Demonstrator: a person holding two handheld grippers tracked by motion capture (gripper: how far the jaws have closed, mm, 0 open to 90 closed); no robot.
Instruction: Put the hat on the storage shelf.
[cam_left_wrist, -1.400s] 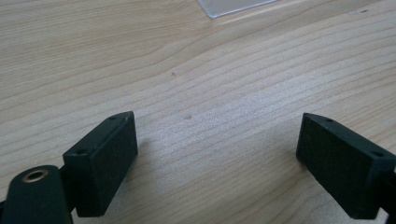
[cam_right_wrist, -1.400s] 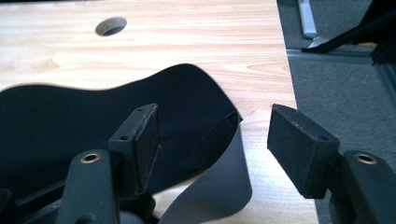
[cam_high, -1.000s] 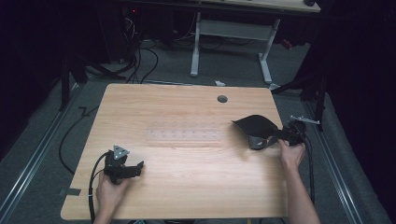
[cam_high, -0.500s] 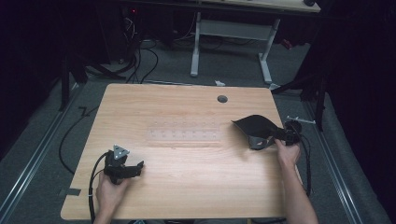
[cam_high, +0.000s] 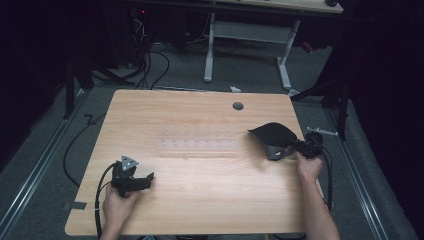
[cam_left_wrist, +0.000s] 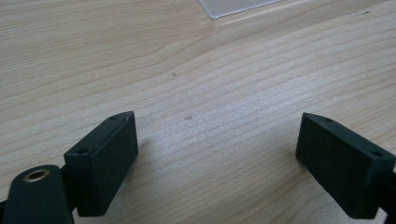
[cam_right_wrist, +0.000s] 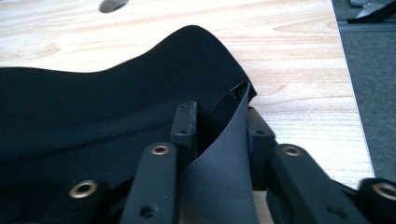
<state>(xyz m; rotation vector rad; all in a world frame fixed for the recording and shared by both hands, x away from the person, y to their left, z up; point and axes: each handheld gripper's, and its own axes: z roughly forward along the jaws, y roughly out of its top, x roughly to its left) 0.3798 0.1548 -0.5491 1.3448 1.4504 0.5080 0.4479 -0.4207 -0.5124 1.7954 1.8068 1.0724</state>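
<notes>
Black sheet (cam_high: 272, 136) sits at the right side of the table (cam_high: 200, 200), one end lifted and folded. Its long axis runs roughly left to right across the table, the pointed end toward the table's middle. It is thin, matte, flexible, and curls over itself at the gripped end. The right gripper (cam_high: 292, 147) has its jaws closed on a fold of the sheet (cam_right_wrist: 219, 154). The left gripper (cam_high: 145, 179) rests near the front left corner, jaws wide apart with nothing between them. A clear plastic strip (cam_high: 197, 145) lies mid-table. The sheet is near the right edge; bare wood lies between the two grippers.
</notes>
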